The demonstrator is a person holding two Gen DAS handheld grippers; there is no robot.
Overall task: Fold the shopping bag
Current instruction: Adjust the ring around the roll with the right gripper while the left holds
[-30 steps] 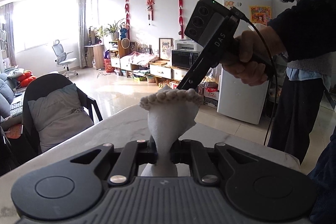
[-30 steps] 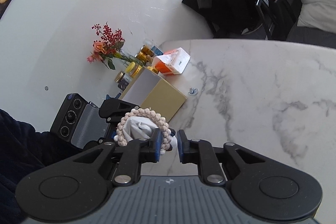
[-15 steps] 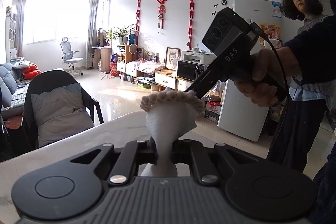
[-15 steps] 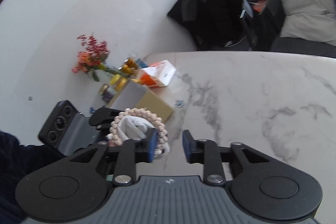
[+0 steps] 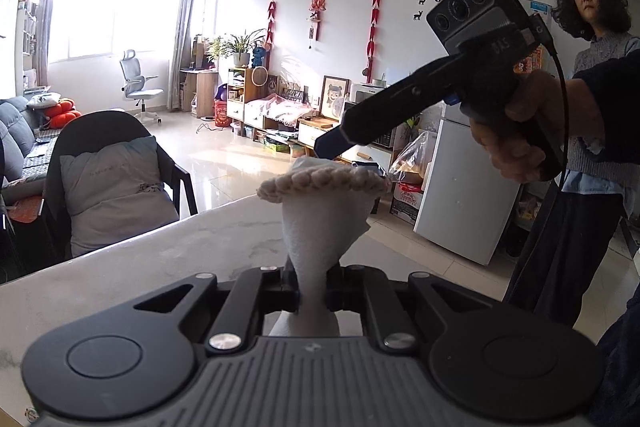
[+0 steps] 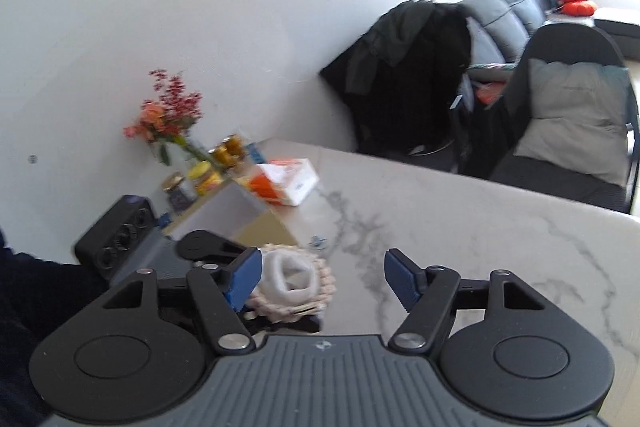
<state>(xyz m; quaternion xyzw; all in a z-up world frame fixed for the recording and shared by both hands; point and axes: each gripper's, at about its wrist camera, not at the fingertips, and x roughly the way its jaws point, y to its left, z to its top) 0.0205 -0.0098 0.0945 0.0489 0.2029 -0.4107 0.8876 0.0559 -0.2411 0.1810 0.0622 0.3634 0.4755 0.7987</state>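
1. The left tool (image 5: 312, 291) is clamped on the bag (image 5: 324, 223), a white roll standing upright at centre frame, a bead ring (image 5: 320, 181) round its top.
2. The right tool (image 6: 322, 283) gapes wide; the bag (image 6: 294, 277) sits at its left finger (image 6: 244, 277).
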